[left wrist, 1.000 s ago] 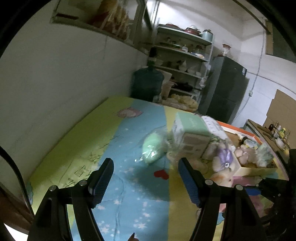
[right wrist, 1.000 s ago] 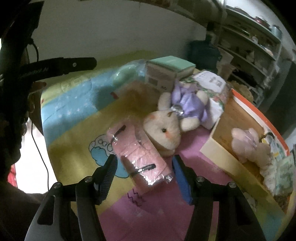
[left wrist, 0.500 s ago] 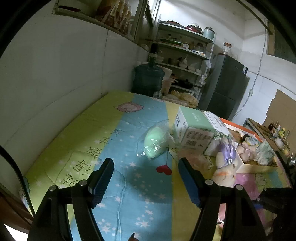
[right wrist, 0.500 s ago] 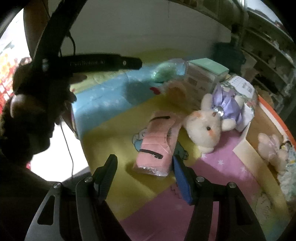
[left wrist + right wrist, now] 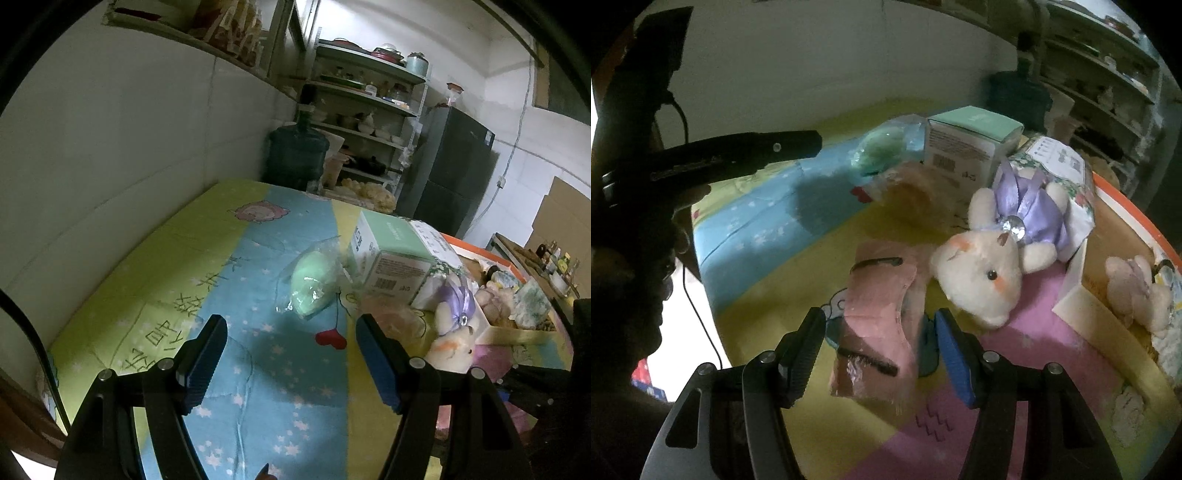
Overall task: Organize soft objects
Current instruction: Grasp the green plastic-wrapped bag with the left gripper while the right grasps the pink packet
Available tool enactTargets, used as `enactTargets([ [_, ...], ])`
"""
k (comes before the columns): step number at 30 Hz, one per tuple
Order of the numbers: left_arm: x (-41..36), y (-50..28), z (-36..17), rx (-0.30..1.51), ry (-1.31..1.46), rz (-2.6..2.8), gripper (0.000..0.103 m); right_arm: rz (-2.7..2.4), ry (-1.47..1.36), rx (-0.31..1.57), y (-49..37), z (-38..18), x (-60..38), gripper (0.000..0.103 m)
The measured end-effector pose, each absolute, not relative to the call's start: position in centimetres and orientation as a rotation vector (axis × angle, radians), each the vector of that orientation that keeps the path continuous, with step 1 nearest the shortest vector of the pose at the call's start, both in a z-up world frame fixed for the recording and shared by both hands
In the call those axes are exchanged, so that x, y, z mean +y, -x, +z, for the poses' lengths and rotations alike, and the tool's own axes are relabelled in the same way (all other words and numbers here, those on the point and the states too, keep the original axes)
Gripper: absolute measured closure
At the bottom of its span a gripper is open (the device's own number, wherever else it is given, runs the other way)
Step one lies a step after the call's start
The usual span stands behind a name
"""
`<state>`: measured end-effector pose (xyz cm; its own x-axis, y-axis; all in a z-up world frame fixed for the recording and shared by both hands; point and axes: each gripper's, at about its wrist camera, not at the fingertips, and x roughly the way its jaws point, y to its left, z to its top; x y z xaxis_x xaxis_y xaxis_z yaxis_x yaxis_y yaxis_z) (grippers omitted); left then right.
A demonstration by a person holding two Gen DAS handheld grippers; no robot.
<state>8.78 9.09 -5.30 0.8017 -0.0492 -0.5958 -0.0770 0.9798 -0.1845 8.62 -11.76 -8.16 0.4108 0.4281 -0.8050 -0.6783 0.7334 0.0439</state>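
My right gripper (image 5: 881, 326) is open, its fingers on either side of a pink soft item in a clear bag (image 5: 879, 317) that lies on the colourful mat. A white plush rabbit in a purple dress (image 5: 993, 266) lies just right of it and also shows in the left wrist view (image 5: 452, 325). My left gripper (image 5: 290, 334) is open and empty above the blue part of the mat, short of a green soft toy in a clear bag (image 5: 312, 286). That green toy also shows in the right wrist view (image 5: 882, 147).
A mint and white carton (image 5: 391, 254) stands behind the green toy. A cardboard box (image 5: 1104, 314) at the right holds several plush toys. A white wall (image 5: 110, 147) runs along the mat's left side. A water jug (image 5: 297, 155) and shelves stand beyond.
My right gripper swung out towards the left and came back over the pink bag, closer to it. My left gripper drew back a little and tilted up, so the mat's far end shows.
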Motion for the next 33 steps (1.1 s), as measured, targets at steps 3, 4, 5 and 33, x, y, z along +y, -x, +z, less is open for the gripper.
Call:
enactTargets([
  [3,9.2,-9.2,-5.1,0.641,0.188,-0.005,0.031,0.674,0.291,0.909,-8.6,-8.4,-11.6,0.060],
  [4,9.2,-9.4,-5.0,0.641,0.180,-0.016,0.031,0.667,0.281,0.909,-8.5,-8.4,-11.6,0.061],
  [5,9.2,-9.8,-4.9,0.641,0.166,-0.031,0.031,0.661,0.272,0.906,-8.5,-8.5,-11.4,0.061],
  [33,9.5,-18.9,-7.1,0.783,0.078,-0.236,0.064,0.649,0.032,0.856,-8.0,-6.8,-14.3,0.061],
])
